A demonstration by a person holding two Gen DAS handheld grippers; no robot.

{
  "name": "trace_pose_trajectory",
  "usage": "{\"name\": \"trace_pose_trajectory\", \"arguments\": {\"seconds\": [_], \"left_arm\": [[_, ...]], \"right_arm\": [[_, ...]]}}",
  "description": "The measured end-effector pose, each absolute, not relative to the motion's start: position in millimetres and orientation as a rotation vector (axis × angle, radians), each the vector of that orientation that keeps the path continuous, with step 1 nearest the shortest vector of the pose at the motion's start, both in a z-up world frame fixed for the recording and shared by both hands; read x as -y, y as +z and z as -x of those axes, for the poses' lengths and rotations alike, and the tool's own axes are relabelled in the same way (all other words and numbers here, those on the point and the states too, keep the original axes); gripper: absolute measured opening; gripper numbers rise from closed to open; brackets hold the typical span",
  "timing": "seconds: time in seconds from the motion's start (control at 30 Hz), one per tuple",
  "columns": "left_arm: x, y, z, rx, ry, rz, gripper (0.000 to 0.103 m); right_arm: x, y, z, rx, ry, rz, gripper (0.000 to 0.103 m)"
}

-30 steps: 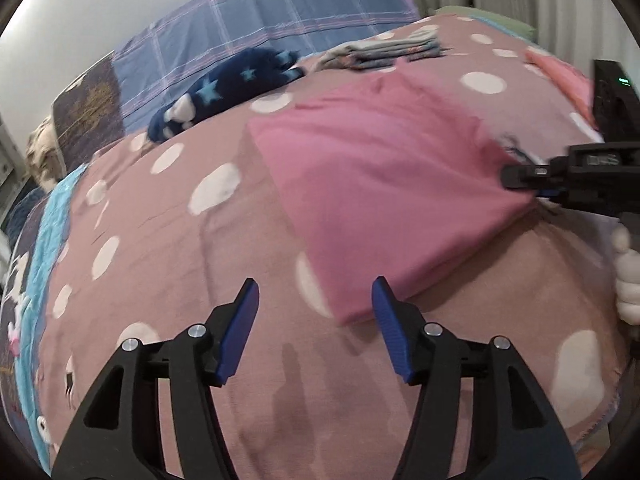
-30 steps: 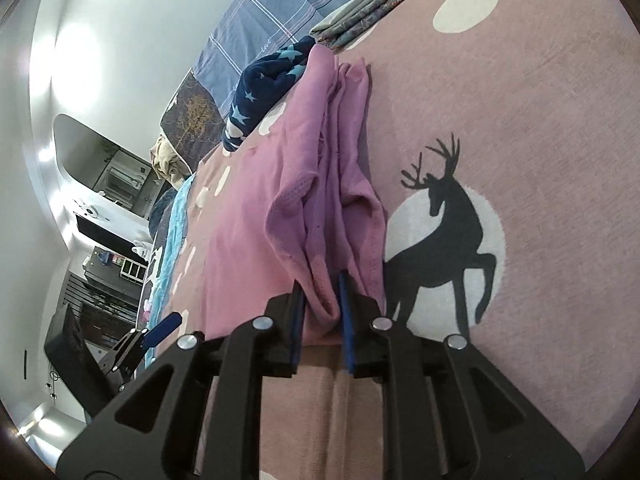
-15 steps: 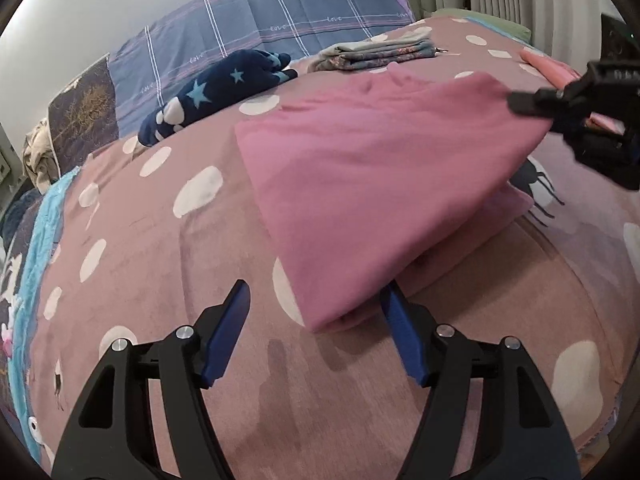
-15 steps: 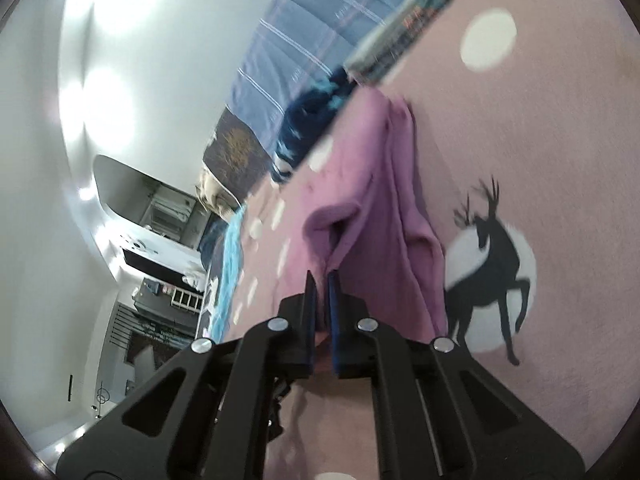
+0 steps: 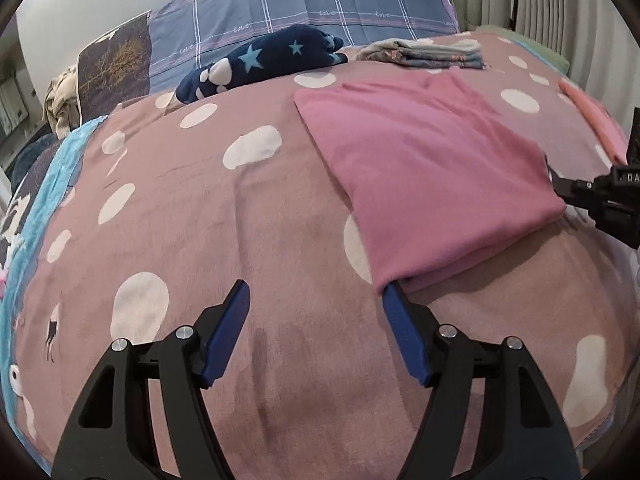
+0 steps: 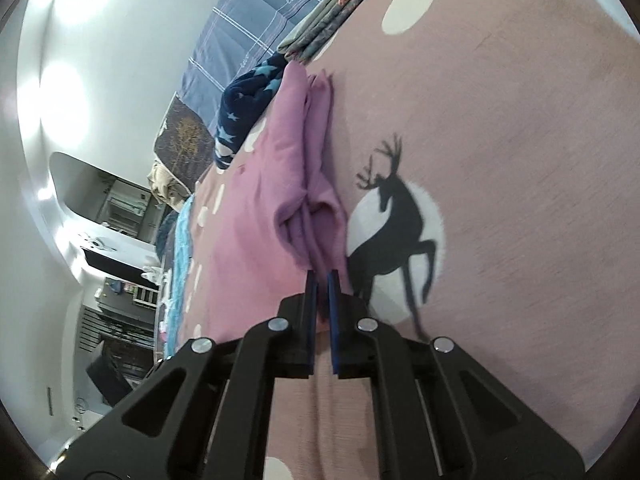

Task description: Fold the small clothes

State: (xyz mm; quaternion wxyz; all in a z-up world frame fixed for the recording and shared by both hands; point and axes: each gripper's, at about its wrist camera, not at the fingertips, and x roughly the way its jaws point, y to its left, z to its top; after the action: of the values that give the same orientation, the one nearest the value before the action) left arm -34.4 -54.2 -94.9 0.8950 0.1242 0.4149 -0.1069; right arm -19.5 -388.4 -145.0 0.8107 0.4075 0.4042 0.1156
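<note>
Home bedroom: bed with spotted pink cover [image 5: 280, 208], plaid pillow [image 5: 320, 4], folded clothes stack [image 5: 432, 54].

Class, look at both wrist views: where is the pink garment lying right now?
The pink garment lies folded on the spotted bedspread, right of centre in the left wrist view, its corner pinched by the right gripper beside the deer print.

My right gripper [image 6: 322, 280] has its fingers [image 6: 310, 300] pinched on the near edge of the folded pink garment [image 6: 280, 184], which lies on the dotted bedspread [image 6: 520, 120] just beside a black deer print [image 6: 394, 224].
</note>
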Motion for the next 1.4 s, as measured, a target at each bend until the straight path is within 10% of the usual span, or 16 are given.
{"name": "trace_pose_trajectory", "arguments": {"seconds": [0.13,0.23,0.37,0.43,0.47,0.57,0.83,0.97,1.1,1.4], "left_arm": [[64.3,-95.3,36.1,-0.840,-0.251,-0.270,0.070],[70.3,-94.0,34.4,-0.843,-0.274,-0.267,0.070],[65.7,-98.2,30.9,-0.860,-0.253,-0.262,0.070],[56.4,-101.4,31.4,-0.879,-0.246,-0.241,0.070],[52.7,-101.6,32.3,-0.887,-0.254,-0.231,0.070],[32.9,-93.5,36.9,-0.903,-0.300,-0.148,0.070],[24.9,-55.6,8.4,-0.810,-0.558,0.151,0.023],[62.7,-98.4,-17.6,-0.914,-0.555,0.051,0.023],[78.3,-115.9,-9.3,-0.869,-0.559,-0.076,0.033],[79.7,-120.0,-2.0,-0.853,-0.606,-0.097,0.049]], "right_arm": [[384.6,-121.2,21.5,-0.817,0.236,-0.774,0.010],[368.4,-97.9,13.8,-0.765,0.319,-0.710,0.038],[336.9,-90.5,-13.6,-0.774,0.503,-0.652,0.039],[331.0,-107.7,-32.1,-0.865,0.378,-0.598,0.031],[332.5,-117.4,-38.0,-0.905,0.282,-0.551,0.000],[350.8,-140.2,-38.3,-0.917,0.243,-0.610,0.000],[354.3,-100.1,-21.5,-0.797,0.316,-0.568,0.024],[346.4,-104.9,-32.0,-0.832,0.327,-0.545,0.024],[348.2,-127.6,-34.5,-0.916,0.195,-0.441,0.004],[376.9,-72.6,-87.9,-0.799,0.188,-0.450,0.042]]}}
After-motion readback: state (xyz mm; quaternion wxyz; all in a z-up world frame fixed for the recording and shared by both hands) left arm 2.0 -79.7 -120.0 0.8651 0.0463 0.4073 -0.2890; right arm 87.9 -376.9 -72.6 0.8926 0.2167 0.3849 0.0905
